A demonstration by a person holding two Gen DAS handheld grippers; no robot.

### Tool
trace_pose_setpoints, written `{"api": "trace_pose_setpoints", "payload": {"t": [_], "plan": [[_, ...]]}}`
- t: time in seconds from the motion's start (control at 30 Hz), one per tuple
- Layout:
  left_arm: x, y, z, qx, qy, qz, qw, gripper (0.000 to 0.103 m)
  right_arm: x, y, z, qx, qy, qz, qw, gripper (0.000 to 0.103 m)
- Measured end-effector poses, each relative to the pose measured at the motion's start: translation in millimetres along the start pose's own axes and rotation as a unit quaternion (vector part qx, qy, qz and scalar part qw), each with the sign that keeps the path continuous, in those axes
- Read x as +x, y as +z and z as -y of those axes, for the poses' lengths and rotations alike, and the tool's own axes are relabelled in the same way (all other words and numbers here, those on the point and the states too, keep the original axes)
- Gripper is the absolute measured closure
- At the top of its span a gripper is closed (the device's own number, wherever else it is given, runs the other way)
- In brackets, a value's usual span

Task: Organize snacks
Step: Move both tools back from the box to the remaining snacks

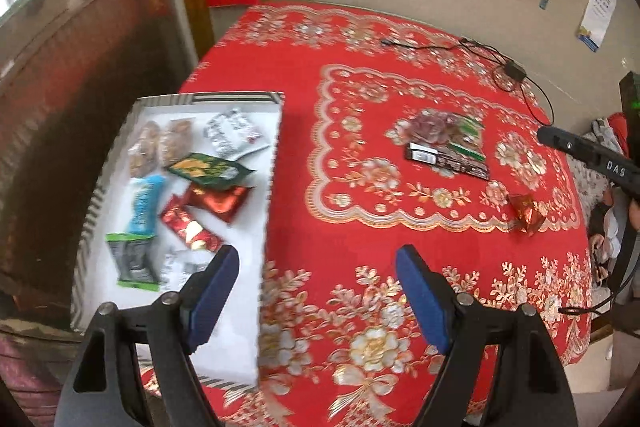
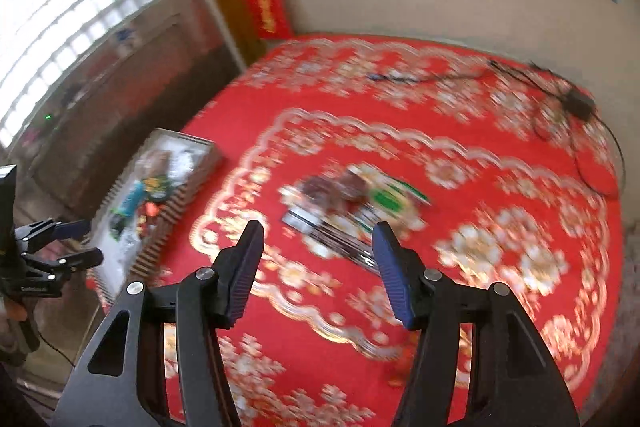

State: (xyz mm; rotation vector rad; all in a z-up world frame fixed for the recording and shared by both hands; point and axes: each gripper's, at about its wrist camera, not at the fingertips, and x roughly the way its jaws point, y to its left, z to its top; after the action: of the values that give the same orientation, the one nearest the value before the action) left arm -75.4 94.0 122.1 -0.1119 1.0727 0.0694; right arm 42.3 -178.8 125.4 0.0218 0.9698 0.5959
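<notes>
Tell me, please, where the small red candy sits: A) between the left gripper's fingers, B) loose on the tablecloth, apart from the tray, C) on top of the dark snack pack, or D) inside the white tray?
B: the candy lies alone on the tablecloth, far from the tray.

The worktop [image 1: 304, 131] wears a red cloth with gold and white flowers. At its left edge lies a white tray [image 1: 244, 299] with striped walls. Near the middle lies a heap of snack packets [image 1: 448, 143]; a small red packet [image 1: 526, 213] sits near right. Far right runs a black cable [image 1: 508, 71].
</notes>
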Motion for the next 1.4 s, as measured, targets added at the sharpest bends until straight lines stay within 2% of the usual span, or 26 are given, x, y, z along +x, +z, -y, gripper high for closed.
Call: {"api": "trace_pose_setpoints", "payload": {"t": [0.13,0.27,0.33,0.5,0.7,0.8,0.97,1.03,1.13,1.17,1.4], "plan": [[15.2,5.9,13.4,0.013,-0.014,-0.008,0.9998,0.02,5.1,-16.2,16.0,0.013,-0.017,-0.019,1.0,0.046],[25.9,14.1,25.5,0.026,-0.024,-0.014,0.9993,0.02,20.5,-28.5,20.0,0.018,-0.013,-0.038,0.999,0.046],[29.2,17.2,31.3,0.031,-0.026,-0.016,0.9991,0.02,29.8,-29.5,18.1,0.015,0.001,-0.041,0.999,0.046],[40.2,20.4,38.5,0.039,-0.027,-0.028,0.9985,0.02,71.5,-22.4,2.3,-0.038,0.031,-0.067,0.997,0.046],[50.8,20.8,35.1,0.029,-0.021,-0.039,0.9986,0.02,106.5,-13.7,-6.1,-0.081,0.039,-0.093,0.992,0.046],[56.9,22.5,33.3,0.021,-0.019,-0.044,0.9986,0.02,118.1,-11.6,-2.4,-0.084,0.02,-0.098,0.991,0.046],[66.1,28.6,34.4,0.013,-0.02,-0.046,0.9987,0.02,126.8,-21.3,-2.2,-0.065,0.054,-0.123,0.989,0.046],[69.9,31.0,37.0,0.01,-0.024,-0.048,0.9985,0.02,123.6,-33.0,-12.8,-0.065,0.082,-0.137,0.985,0.046],[73.2,33.5,41.8,0.012,-0.028,-0.052,0.9982,0.02,108.2,-33.3,-21.9,-0.086,0.062,-0.095,0.99,0.046],[73.5,34.0,42.9,0.012,-0.029,-0.052,0.9981,0.02,107.3,-27.1,-18.4,-0.08,0.068,-0.09,0.99,0.046],[74.5,32.0,46.3,0.011,-0.03,-0.056,0.9979,0.02,136.2,-1.9,-0.5,-0.069,0.057,-0.104,0.991,0.046]]}}
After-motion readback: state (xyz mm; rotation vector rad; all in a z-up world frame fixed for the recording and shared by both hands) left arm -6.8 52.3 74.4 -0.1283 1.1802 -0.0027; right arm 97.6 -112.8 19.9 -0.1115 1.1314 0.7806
